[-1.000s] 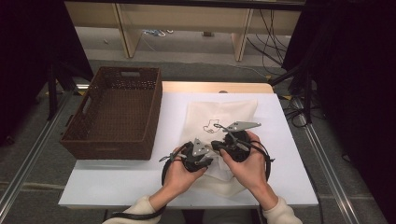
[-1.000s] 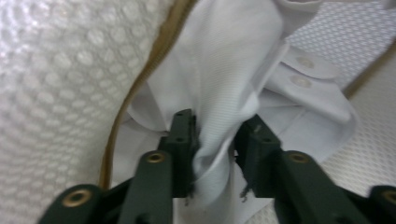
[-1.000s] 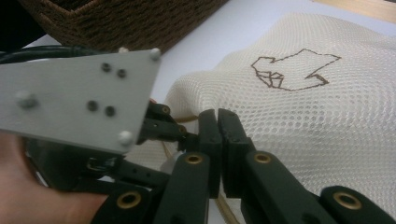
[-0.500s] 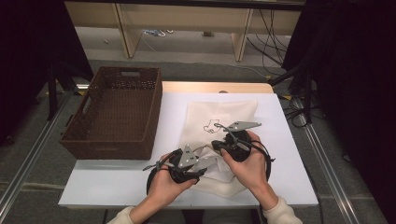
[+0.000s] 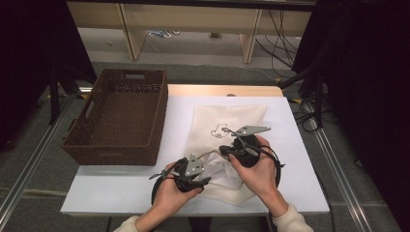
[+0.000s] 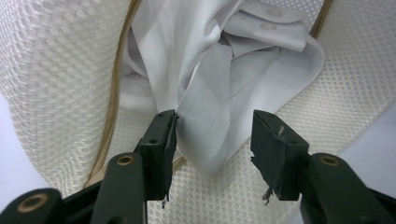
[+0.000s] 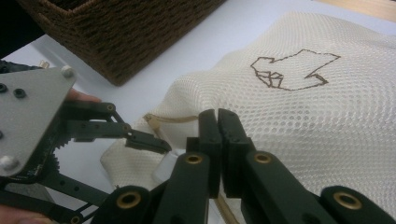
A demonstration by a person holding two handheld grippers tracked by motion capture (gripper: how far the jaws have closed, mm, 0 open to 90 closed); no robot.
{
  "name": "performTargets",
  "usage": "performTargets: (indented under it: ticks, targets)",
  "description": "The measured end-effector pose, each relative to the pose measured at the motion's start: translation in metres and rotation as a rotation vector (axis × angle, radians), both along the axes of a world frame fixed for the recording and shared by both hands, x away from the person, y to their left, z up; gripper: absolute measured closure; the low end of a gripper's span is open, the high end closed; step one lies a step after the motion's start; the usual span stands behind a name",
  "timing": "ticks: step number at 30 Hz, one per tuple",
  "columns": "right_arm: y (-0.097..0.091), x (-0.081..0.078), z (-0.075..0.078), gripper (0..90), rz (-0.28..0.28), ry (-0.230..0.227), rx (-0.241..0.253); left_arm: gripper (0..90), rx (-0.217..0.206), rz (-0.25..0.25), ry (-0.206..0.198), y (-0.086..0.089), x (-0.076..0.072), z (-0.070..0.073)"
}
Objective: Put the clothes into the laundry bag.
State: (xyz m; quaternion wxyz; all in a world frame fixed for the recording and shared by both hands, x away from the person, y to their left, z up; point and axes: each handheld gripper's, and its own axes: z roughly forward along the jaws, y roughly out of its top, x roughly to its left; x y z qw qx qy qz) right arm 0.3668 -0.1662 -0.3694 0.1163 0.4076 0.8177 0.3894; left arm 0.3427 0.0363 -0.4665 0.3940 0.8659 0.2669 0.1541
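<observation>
At the near edge of the white table, the left gripper points into the zippered opening of a cream mesh laundry bag, its 2 jaws standing apart, having just been opening, with a fold of white shirt between them; the fabric brushes 1 jaw while the other stands clear. Just beside it, the right gripper has its jaws pressed together on the bag's mesh near the zipper. The bag lies flat across the table's middle, an embroidered brown outline on its upper face. Farther left sits a brown wicker basket.
</observation>
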Motion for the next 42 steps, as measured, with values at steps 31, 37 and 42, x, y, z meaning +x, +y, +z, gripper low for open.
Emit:
performTargets:
  ticks: [31, 37, 42]
  targets:
    - [0.003, 0.0, -0.002, 90.0, 0.007, 0.001, -0.01, 83.7, -0.01, 0.047, 0.061, -0.012, 0.007, -0.004]
    - [0.003, -0.001, -0.002, 90.0, 0.007, 0.002, -0.006, 83.7, -0.04, 0.058, 0.058, -0.016, 0.01, 0.002]
    - [0.003, 0.0, -0.002, 90.0, 0.01, -0.007, -0.009, 83.8, -0.066, 0.112, 0.081, -0.025, 0.012, 0.005]
